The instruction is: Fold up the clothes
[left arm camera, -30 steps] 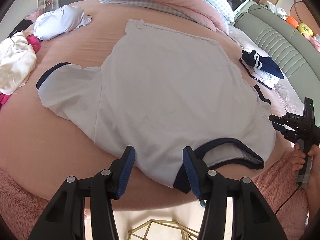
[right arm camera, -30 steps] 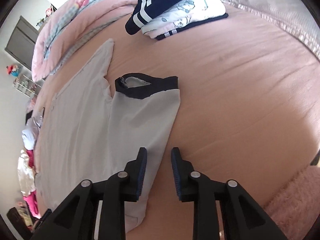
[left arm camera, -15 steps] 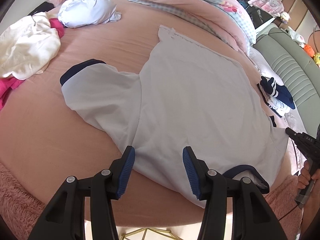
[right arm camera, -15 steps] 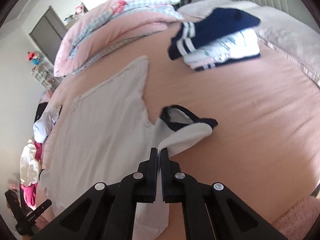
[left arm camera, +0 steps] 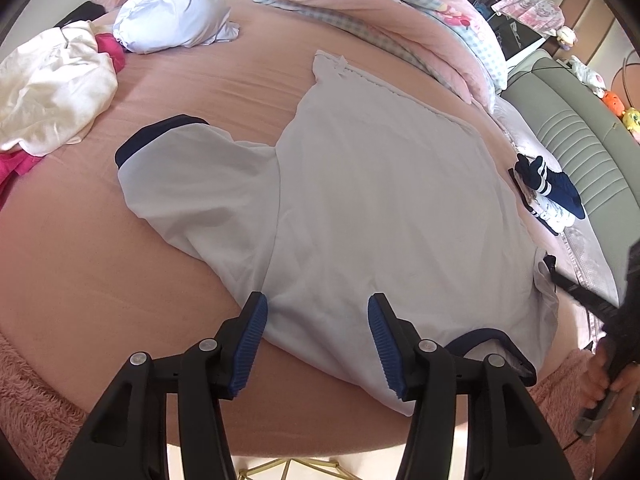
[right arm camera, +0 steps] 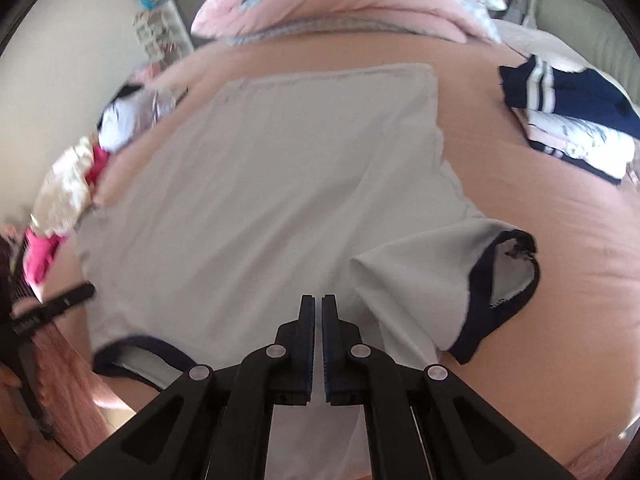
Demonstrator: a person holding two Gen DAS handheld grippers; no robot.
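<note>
A white T-shirt [left arm camera: 380, 184] with navy trim lies spread flat on the pink bed [left arm camera: 80, 280]. My left gripper [left arm camera: 316, 312] is open, hovering over the shirt's near edge, left of the navy collar [left arm camera: 492, 340]. The shirt's left sleeve [left arm camera: 180, 168] lies flat. In the right wrist view my right gripper [right arm camera: 318, 314] is shut on the shirt's right sleeve [right arm camera: 460, 276], which is lifted and folded inward over the shirt body [right arm camera: 280, 168]; its navy cuff gapes open. The right gripper shows dark at the left wrist view's right edge, held by a hand [left arm camera: 600, 376].
A folded navy-and-white stack [left arm camera: 548, 196] [right arm camera: 580, 120] sits beyond the shirt's right side. A white and pink heap of clothes [left arm camera: 52, 92] and a pale blue bundle [left arm camera: 172, 20] lie at far left. A pink quilt [left arm camera: 380, 0] borders the far edge.
My right gripper shut on the right sleeve, then lifted it and swung it left over the shirt. My left gripper, still open, shifted left along the shirt's near edge, away from the collar.
</note>
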